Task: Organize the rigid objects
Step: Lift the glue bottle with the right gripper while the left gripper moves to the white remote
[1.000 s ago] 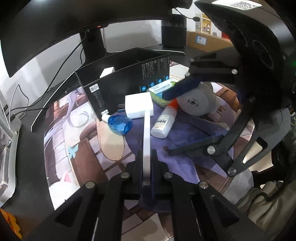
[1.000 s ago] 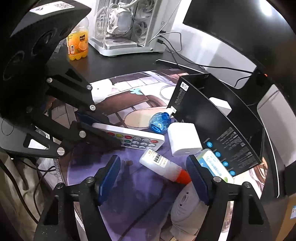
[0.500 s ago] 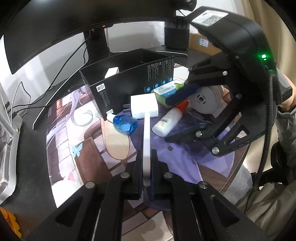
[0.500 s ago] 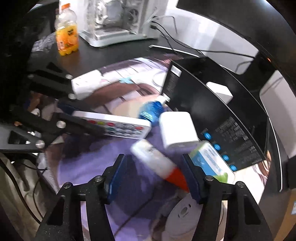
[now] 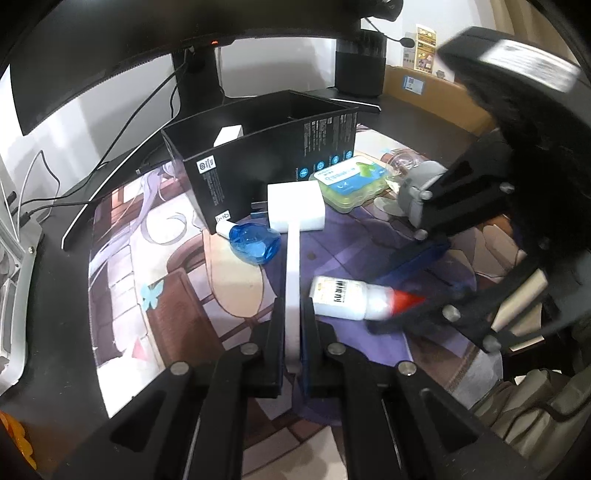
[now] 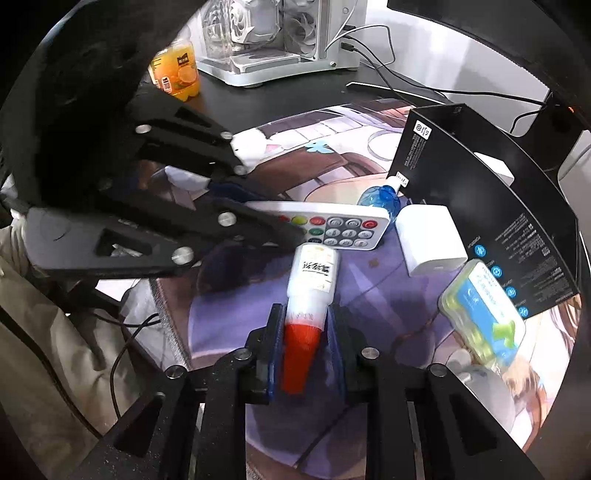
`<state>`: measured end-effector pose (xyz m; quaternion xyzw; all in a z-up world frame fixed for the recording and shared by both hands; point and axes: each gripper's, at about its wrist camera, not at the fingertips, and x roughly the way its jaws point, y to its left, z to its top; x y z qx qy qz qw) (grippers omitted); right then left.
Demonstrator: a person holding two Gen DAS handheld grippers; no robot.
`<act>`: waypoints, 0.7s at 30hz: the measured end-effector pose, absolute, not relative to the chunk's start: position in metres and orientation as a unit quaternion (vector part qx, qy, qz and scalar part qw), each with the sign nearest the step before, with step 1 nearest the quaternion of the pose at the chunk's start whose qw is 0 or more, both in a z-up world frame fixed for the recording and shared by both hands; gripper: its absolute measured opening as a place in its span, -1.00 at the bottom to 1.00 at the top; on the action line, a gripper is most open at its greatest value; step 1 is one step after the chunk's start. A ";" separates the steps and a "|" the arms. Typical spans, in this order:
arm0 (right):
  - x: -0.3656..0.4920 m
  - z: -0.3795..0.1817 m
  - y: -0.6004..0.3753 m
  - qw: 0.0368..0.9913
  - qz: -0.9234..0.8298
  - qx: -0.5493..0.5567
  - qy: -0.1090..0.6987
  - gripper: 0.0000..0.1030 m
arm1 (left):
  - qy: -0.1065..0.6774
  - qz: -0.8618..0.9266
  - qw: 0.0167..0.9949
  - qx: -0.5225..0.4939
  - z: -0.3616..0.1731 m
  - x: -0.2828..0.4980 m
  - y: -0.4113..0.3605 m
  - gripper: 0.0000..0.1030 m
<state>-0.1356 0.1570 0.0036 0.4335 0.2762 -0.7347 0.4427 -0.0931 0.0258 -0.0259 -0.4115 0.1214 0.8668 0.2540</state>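
Observation:
My left gripper (image 5: 293,325) is shut on a white remote control (image 5: 293,280), held edge-on above the desk mat; its button face shows in the right wrist view (image 6: 332,225). My right gripper (image 6: 304,332) is shut on a white glue bottle with a red cap (image 6: 308,295), also seen in the left wrist view (image 5: 351,297). The bottle's base is just beside the remote. An open black box (image 5: 273,147) stands behind, with a small white block inside. A white charger block (image 5: 295,206), a blue bottle (image 5: 255,243) and a green-and-blue case (image 5: 347,182) lie in front of the box.
A grey tape roll (image 5: 417,192) lies right of the case. A monitor (image 5: 147,48) and cables stand behind the box. A white PC case (image 6: 280,33) and an orange drink bottle (image 6: 177,74) sit at the far left of the desk.
My right gripper closed on the glue bottle and carried it from beside the charger toward my left gripper. The left gripper kept holding the remote and drew back slightly.

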 end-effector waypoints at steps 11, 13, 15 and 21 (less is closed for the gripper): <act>-0.128 0.004 0.173 0.452 -0.739 0.420 0.270 -0.60 | 0.138 0.875 0.238 -0.397 -0.032 -0.098 0.034 -0.93; -0.126 0.003 0.174 0.451 -0.740 0.420 0.269 -0.60 | 0.138 0.876 0.241 -0.394 -0.030 -0.097 0.034 -0.93; -0.123 0.004 0.175 0.451 -0.741 0.420 0.267 -0.60 | 0.139 0.877 0.242 -0.390 -0.025 -0.094 0.034 -0.93; -0.120 0.015 0.185 0.452 -0.751 0.408 0.255 -0.60 | 0.137 0.884 0.244 -0.374 -0.010 -0.085 0.031 -0.93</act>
